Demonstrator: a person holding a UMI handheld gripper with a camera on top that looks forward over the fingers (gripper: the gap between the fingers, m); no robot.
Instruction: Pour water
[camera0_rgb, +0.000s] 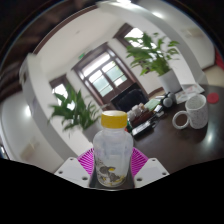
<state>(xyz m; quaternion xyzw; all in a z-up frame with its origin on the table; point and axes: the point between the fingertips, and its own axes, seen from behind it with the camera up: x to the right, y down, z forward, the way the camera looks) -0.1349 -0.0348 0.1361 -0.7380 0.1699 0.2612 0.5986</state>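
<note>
A clear plastic bottle (113, 155) with a yellow cap and a printed label stands upright between my fingers. Both pink pads (88, 161) press on its sides, so my gripper (113, 168) is shut on it and holds it above the dark table (170, 145). A white mug (193, 113) with its handle toward me stands on the table beyond the fingers, to the right of the bottle.
A dark tray with small tea things (140, 122) sits on the table behind the bottle. Two leafy green plants (72, 105) (152, 52) stand further back, near a window (103, 72).
</note>
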